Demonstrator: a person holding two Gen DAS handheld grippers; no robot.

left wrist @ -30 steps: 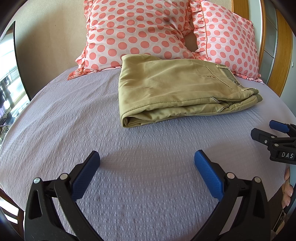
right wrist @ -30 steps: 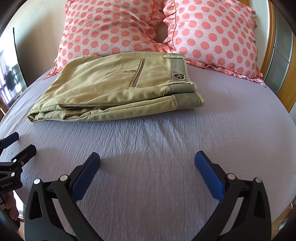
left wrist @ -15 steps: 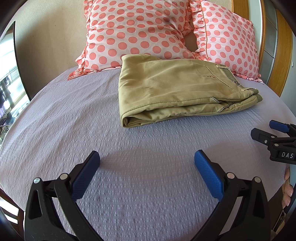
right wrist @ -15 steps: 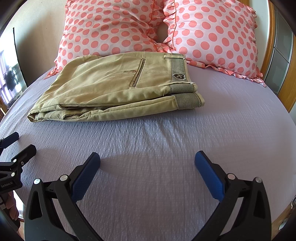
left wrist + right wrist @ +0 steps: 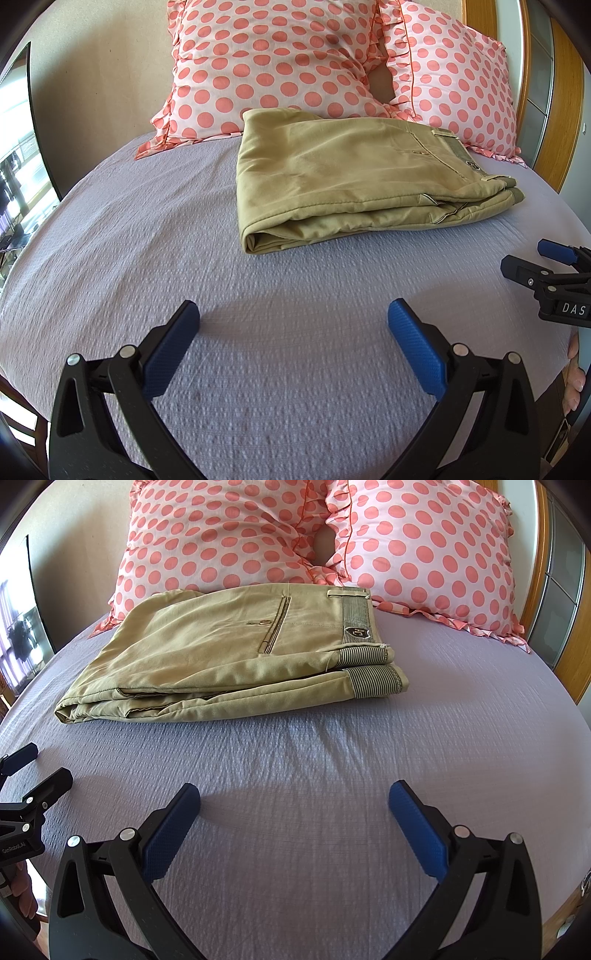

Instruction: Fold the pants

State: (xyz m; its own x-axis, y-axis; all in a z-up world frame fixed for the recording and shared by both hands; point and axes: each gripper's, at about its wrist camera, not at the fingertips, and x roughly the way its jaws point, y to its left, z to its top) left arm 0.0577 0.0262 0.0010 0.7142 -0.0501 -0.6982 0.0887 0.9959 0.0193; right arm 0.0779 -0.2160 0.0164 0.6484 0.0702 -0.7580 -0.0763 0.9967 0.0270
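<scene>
The khaki pants (image 5: 229, 653) lie folded into a flat, layered rectangle on the lilac bedspread (image 5: 314, 775), toward the head of the bed. The striped waistband lining (image 5: 356, 614) faces the right side, with a small shield-shaped label on it; a welt pocket with a button (image 5: 264, 622) shows on the top layer. The folded edge points to the left (rounded, slightly open at the corner).

Behind the pants, two pink pillows with coral polka dots stand against the wall: the left pillow (image 5: 266, 66) touches the far edge of the pants, and the right pillow (image 5: 424, 550) stands just beside the waistband end. A wooden frame (image 5: 539, 572) runs along the right.

The left gripper (image 5: 293, 321) hovers over bare bedspread near the foot of the bed, its blue-padded jaws spread wide and holding nothing. The right gripper (image 5: 294, 800) sits in the same posture, jaws spread, empty. Both are well apart from the pants, with only bedspread between. Each gripper appears at the edge of the other's view.
</scene>
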